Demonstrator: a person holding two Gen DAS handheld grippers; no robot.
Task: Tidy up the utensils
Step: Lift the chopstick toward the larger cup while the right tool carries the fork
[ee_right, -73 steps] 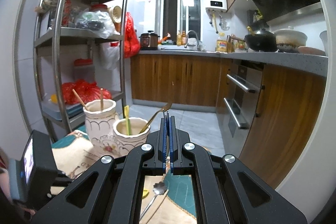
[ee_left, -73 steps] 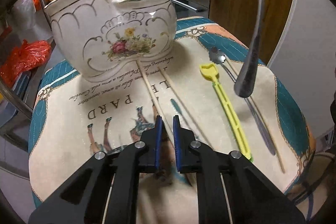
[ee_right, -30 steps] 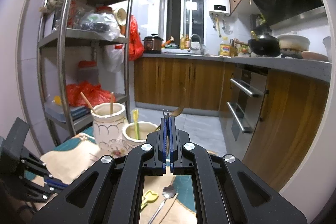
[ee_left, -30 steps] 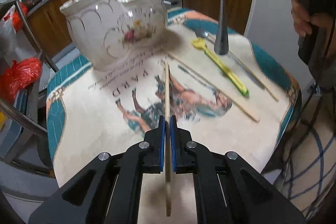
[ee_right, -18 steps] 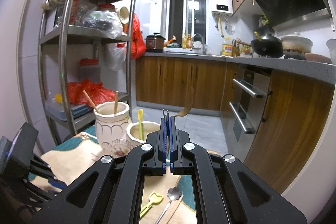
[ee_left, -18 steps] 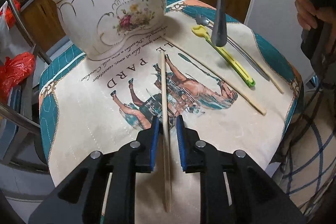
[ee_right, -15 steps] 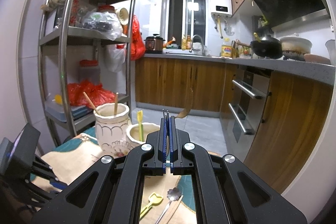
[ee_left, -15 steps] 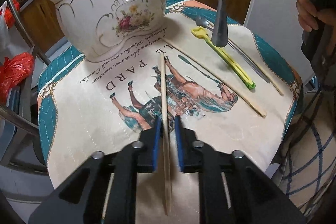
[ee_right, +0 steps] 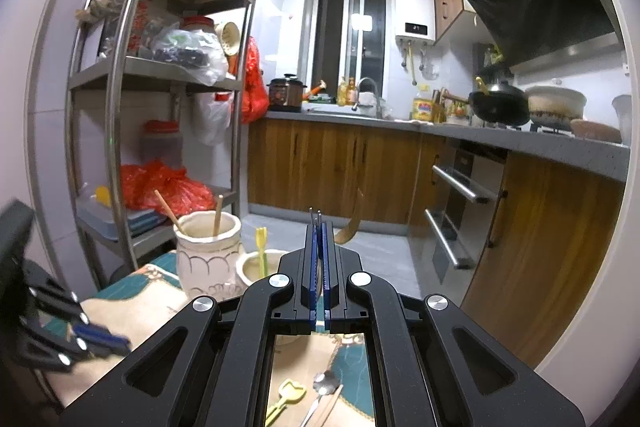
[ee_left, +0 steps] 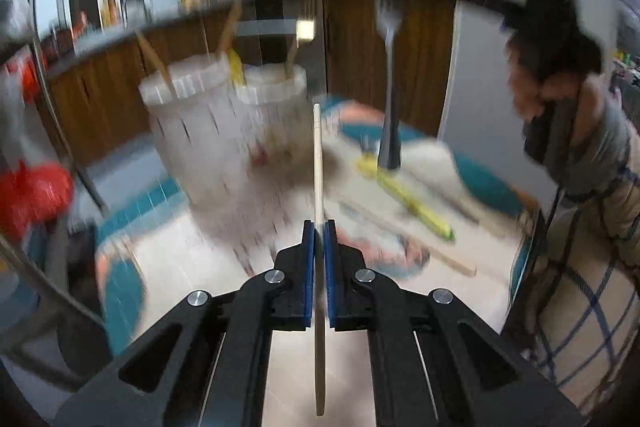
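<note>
My left gripper (ee_left: 319, 227) is shut on a wooden chopstick (ee_left: 317, 155) that points forward toward the white ceramic two-pot holder (ee_left: 224, 143); this view is motion-blurred. Chopsticks stand in the holder's tall pot (ee_right: 208, 251), and a yellow fork (ee_right: 261, 247) and a golden spoon (ee_right: 352, 223) in the low pot. My right gripper (ee_right: 319, 227) is shut on a steel fork (ee_left: 390, 87), which hangs tines up above the printed cloth (ee_left: 192, 267). On the cloth lie a yellow utensil (ee_left: 408, 203), a second chopstick (ee_left: 440, 259) and a steel spoon (ee_right: 326, 385).
A steel shelf rack (ee_right: 120, 107) with red bags stands left of the small table. Wooden cabinets and an oven (ee_right: 460, 203) run behind and to the right. A person's hand (ee_left: 532, 91) is at the right, by the table's edge.
The left gripper's jaws parted briefly around the chopstick, then shut on it and lifted it off the cloth while tilting upward. The right gripper and its fork stayed put.
</note>
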